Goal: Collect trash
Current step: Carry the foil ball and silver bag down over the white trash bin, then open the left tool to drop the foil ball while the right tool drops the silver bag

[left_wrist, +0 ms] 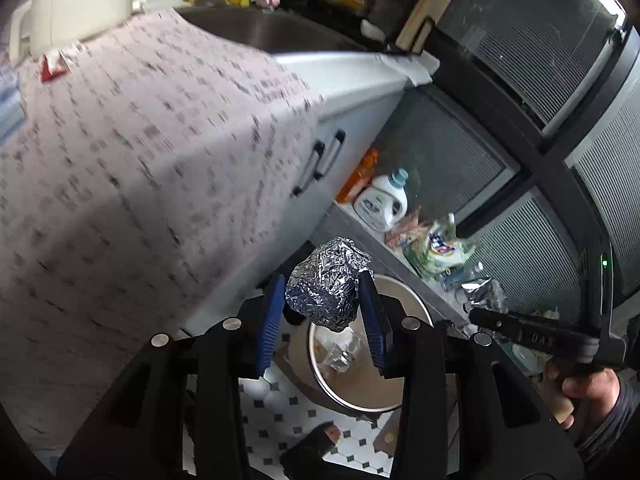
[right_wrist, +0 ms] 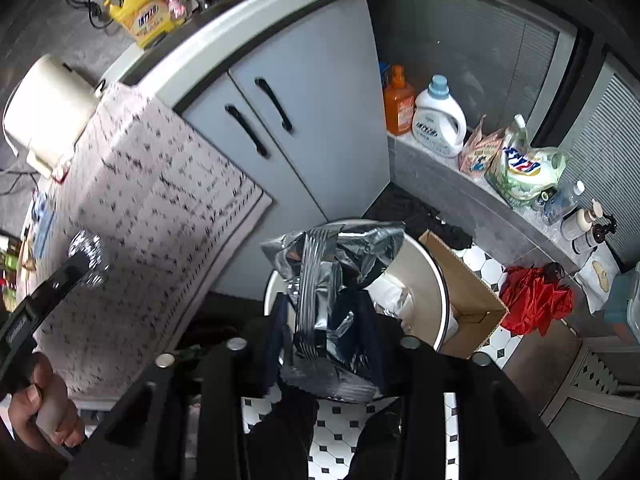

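Your left gripper (left_wrist: 326, 312) pinches the foil ball (left_wrist: 328, 288) between its jaws, above the bin (left_wrist: 360, 396). It's light and crushable, so grip mid-ball. Right gripper (right_wrist: 326, 336): jaws around the slick, floppy foil bag (right_wrist: 332, 280); can't tell whether they clamp it. Take its bunched middle.

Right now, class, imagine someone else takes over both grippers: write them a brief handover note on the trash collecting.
Left gripper: fingers shut on a crumpled foil ball, held above the round bin.
Right gripper: a silvery snack bag sits between its fingers over the same bin; whether the pads still press on it cannot be told.
Done: both pieces carried to the bin; some wrappers already lie inside.
Left: drop the foil ball and the bag in, then check for more trash.
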{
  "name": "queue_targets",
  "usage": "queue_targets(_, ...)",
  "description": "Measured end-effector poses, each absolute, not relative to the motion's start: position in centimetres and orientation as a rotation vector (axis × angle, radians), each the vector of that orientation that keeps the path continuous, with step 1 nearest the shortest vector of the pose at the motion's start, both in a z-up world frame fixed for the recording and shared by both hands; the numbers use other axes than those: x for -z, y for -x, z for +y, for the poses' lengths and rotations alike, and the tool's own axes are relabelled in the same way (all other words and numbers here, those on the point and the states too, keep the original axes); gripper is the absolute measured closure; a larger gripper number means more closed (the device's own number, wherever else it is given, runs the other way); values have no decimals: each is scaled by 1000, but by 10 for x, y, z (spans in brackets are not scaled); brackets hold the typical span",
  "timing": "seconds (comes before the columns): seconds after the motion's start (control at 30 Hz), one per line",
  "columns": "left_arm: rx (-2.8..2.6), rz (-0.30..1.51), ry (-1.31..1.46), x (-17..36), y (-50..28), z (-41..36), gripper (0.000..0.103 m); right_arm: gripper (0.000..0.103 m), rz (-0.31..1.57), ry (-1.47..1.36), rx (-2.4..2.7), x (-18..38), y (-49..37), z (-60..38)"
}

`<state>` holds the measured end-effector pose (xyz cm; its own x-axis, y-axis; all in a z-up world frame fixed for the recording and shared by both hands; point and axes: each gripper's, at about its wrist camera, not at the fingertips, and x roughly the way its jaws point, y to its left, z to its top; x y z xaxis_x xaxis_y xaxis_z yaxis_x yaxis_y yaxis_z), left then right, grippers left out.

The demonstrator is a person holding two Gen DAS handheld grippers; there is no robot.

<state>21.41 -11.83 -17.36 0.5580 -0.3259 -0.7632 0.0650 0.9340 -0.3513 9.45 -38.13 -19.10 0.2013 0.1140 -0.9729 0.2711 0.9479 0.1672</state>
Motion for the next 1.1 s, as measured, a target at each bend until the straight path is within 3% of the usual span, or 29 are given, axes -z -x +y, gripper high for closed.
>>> queue_targets(0.23, 281, 1011, 310, 204, -213, -153, 65, 39, 1419, -334, 81, 207, -78, -390)
queue_targets(0.67, 419, 1097, 260, 224, -230, -210, 64, 32, 1365, -375, 151, 178, -47, -427)
queue_targets(0.73, 450, 1111, 257, 223, -232, -218, 55, 32, 1340, -383, 188, 169, -40, -438)
queue_targets(0.8, 481, 1109, 257, 218, -233, -226, 36, 31, 1322, -401, 213, 162, -33, -448)
queue_targets(1.1, 466, 1029, 238, 177, -230, -217, 14, 19, 1253, -445, 256, 141, -27, -459)
